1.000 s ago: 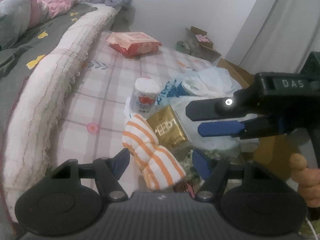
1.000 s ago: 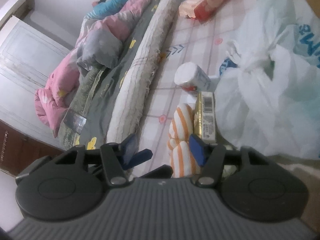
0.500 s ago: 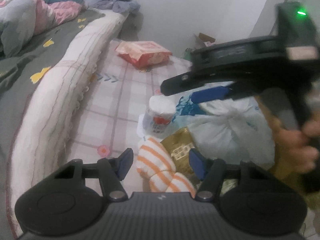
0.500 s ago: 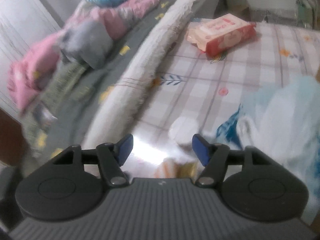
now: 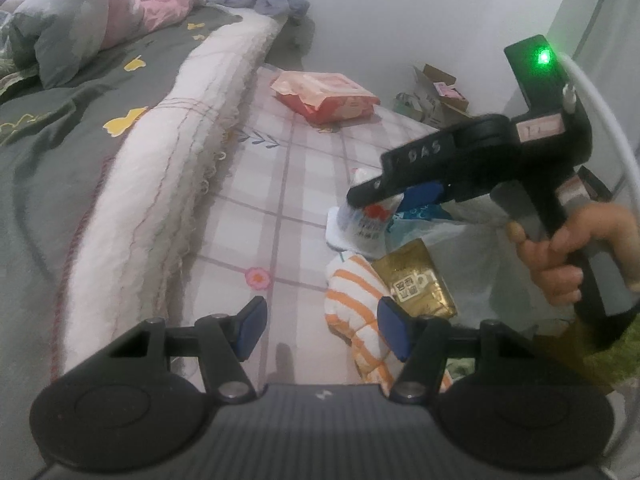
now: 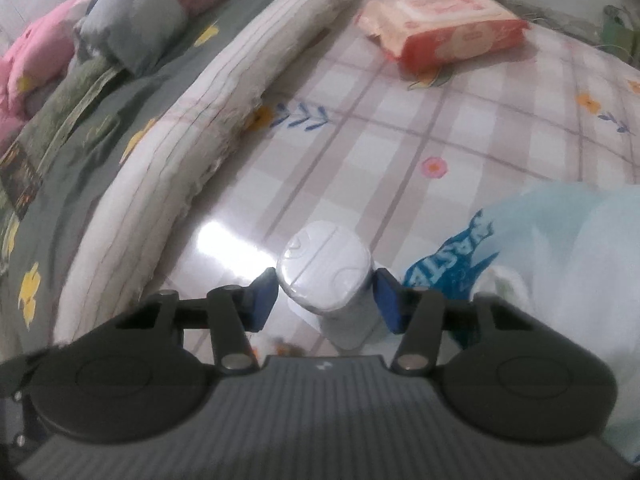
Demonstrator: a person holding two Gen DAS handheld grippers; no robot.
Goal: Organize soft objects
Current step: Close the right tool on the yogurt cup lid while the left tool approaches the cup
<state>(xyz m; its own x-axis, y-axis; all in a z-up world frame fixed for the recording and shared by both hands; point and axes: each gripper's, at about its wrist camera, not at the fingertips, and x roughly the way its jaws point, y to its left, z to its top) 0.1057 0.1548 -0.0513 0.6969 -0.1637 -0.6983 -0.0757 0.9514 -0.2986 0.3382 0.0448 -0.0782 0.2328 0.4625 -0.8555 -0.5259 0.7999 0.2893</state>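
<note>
- The right gripper point(image 6: 325, 294) points down at a white tissue roll point(image 6: 326, 276) standing upright on the checked mat point(image 6: 400, 152). Its jaws have just been closing, and the roll sits between the blue pads point(image 6: 262, 296); the right-side pad looks against the wrapper, the left one just beside it, and whether they press I cannot tell.
- In the left wrist view the right gripper point(image 5: 394, 200) reaches over the roll point(image 5: 366, 220) from the right, held in a hand point(image 5: 568, 256).
- The left gripper point(image 5: 320, 330) hangs low with its jaws about half open and nothing between them.
- An orange-striped cloth point(image 5: 360, 304) lies just in front of the roll, its edge beside the left gripper's right pad point(image 5: 394, 332).
- A gold packet point(image 5: 416, 284) lies touching the cloth, on the side away from the bed.
- A pale plastic bag point(image 6: 560, 264) lies against the roll on its right.
- A red wipes pack point(image 6: 444, 32) lies well beyond the roll on the mat.
- A white fringed blanket edge point(image 6: 224, 120) runs along the bed, left of the roll.
</note>
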